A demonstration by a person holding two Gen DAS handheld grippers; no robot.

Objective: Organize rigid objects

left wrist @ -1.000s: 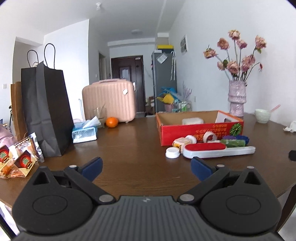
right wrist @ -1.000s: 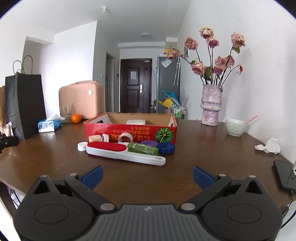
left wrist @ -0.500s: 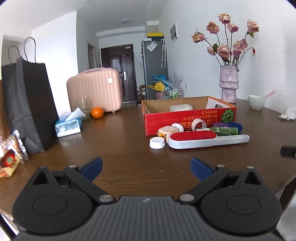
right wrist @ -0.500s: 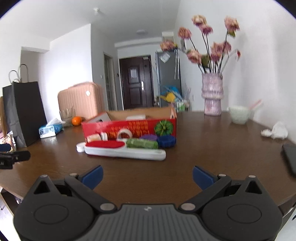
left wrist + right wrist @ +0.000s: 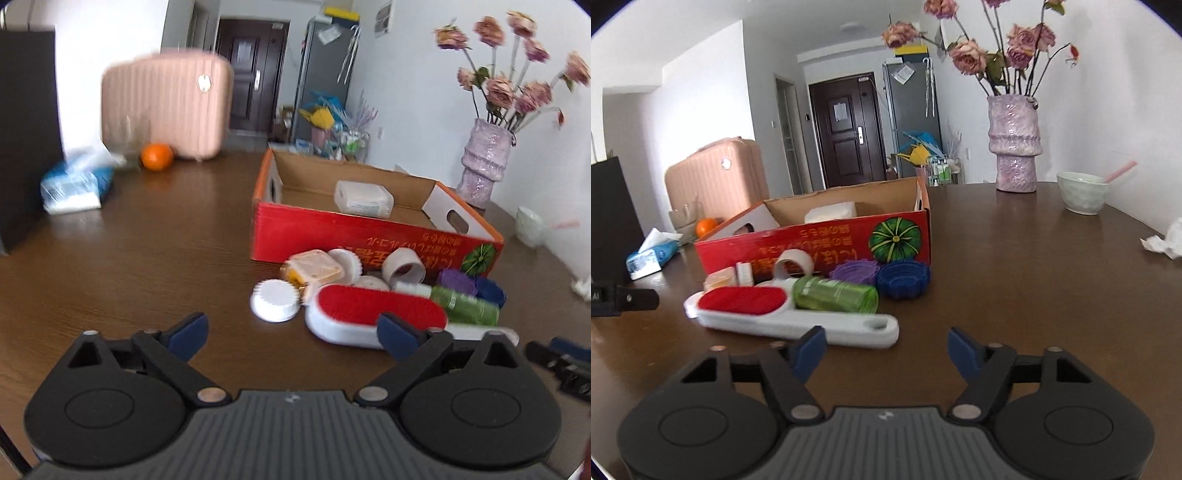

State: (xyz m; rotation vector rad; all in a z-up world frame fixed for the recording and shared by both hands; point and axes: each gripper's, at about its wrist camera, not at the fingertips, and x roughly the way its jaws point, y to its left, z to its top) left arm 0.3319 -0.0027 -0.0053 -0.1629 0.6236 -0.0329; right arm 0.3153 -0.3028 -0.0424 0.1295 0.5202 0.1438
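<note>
Both pairs of jaws are spread wide and nothing is held: the left gripper (image 5: pixel 291 332) is poised low over the table (image 5: pixel 147 258), and the right gripper (image 5: pixel 886 349) likewise, its left blue pad just in front of the handle of the lint brush (image 5: pixel 798 317). From the left gripper, the white ridged cap (image 5: pixel 275 300) is found at twelve o'clock and the brush's red pad at one o'clock, the right fingertip overlapping it in view. Behind these, a loose cluster is packed against the front wall of the red cardboard box (image 5: pixel 369 236): a small beige case (image 5: pixel 314 267), a tape roll (image 5: pixel 404 263), a green bottle (image 5: pixel 836 295) lying on its side, a purple cap (image 5: pixel 855 271) and a blue cap (image 5: pixel 904 278). Only one white packet (image 5: pixel 364 199) is seen inside the box, so the sorting is judged barely begun. The main risk is judged to be crowding: the pieces touch or nearly touch, so a neighbour could be knocked when one is gripped, and the bottle could be set rolling. The long brush could swing if taken by one end, sweeping caps away. Both grippers are aimed at one cluster, so a collision is possible. Farther out, at ten to eleven o'clock of the left view, a tissue pack (image 5: pixel 75 184), an orange (image 5: pixel 157 156) and a pink suitcase (image 5: pixel 166 107) are seen; at one to two o'clock of the right view, a vase (image 5: pixel 1015 147) and a bowl (image 5: pixel 1082 192) stand well apart.
</note>
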